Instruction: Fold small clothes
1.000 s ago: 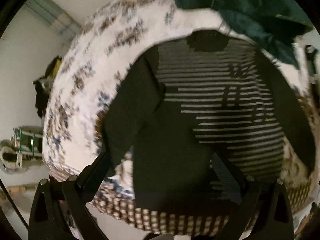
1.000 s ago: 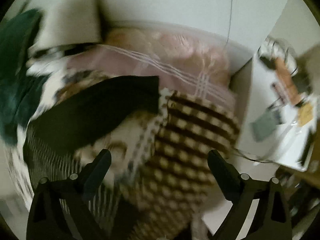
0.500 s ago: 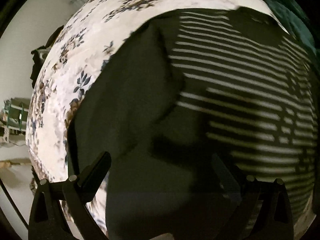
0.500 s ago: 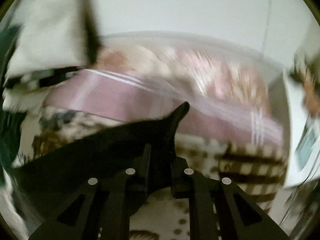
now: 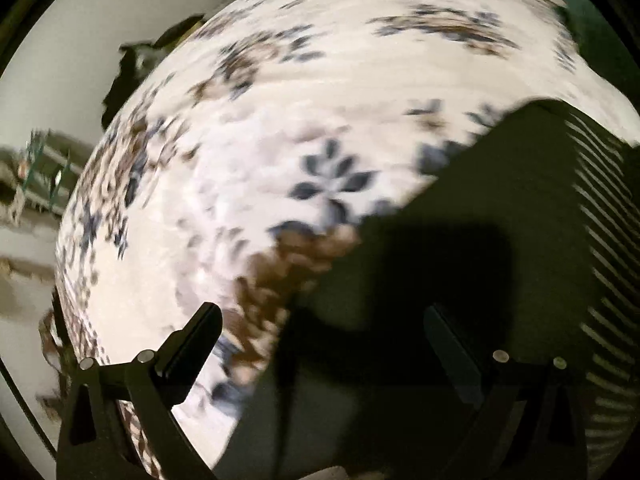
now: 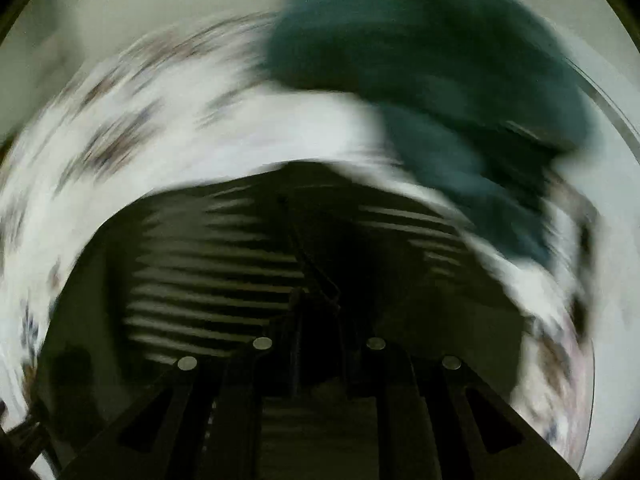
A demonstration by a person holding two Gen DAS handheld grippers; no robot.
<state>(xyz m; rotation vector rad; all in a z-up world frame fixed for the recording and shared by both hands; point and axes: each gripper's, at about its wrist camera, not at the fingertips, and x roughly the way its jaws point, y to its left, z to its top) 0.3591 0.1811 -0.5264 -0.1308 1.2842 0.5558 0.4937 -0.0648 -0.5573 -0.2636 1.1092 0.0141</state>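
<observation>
A black garment with thin white stripes (image 5: 500, 248) lies on a white floral bedspread (image 5: 280, 128). In the left wrist view its plain black edge fills the lower right. My left gripper (image 5: 320, 328) is open and low over that edge, its right finger above the black cloth. In the blurred right wrist view the striped garment (image 6: 216, 280) spreads ahead, and my right gripper (image 6: 318, 320) is shut on a fold of its black fabric.
A dark teal garment (image 6: 432, 80) lies bunched on the bedspread (image 6: 168, 140) beyond the striped one. At the left of the left wrist view the bed's edge drops to a pale floor with dark clutter (image 5: 132, 64).
My right gripper, shut on the black cloth, has swung left from the pink bedding to over the striped garment. My left gripper has shifted left, so the bedspread now fills its view.
</observation>
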